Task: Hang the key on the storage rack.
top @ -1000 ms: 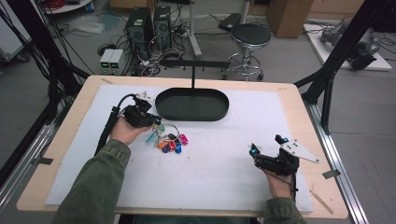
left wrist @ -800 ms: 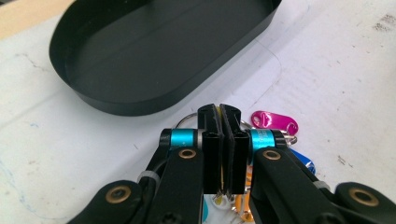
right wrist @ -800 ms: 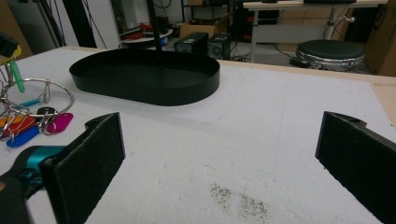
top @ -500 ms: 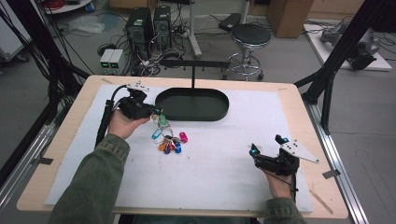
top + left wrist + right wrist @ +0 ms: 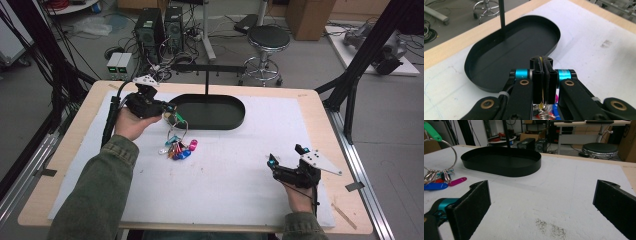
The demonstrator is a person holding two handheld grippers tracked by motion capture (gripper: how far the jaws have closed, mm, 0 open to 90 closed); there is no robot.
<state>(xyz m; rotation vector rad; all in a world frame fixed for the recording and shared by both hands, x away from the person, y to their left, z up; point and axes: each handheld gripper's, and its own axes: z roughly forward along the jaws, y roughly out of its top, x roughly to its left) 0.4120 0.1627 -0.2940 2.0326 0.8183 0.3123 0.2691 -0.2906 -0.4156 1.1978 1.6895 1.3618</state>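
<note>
My left gripper [image 5: 167, 110] hovers by the near-left end of the black oval tray [image 5: 235, 118], shut on the top of a key ring [image 5: 180, 132]. A green tag [image 5: 173, 118] sits just under the jaws, and the bunch of coloured tags [image 5: 178, 149] hangs down to the white mat. In the left gripper view the jaws [image 5: 543, 62] are pressed together over the tray [image 5: 499, 62], with keys and tags [image 5: 544, 112] dangling beneath. My right gripper [image 5: 287, 167] rests open near the front right; in the right gripper view [image 5: 541, 205] nothing lies between its pads, and the tags [image 5: 435, 186] show at far left.
A black post with a crossbar [image 5: 206, 82] rises from the tray's far side. The white mat [image 5: 240, 170] covers most of the wooden table [image 5: 320, 100]. Beyond the table stand a stool [image 5: 269, 37] and computer towers [image 5: 150, 27]. Black frame legs [image 5: 350, 95] flank the right edge.
The left gripper has risen and drifted toward the far left, pulling the key ring up so the bunch hangs stretched below it. The right gripper has stayed put.
</note>
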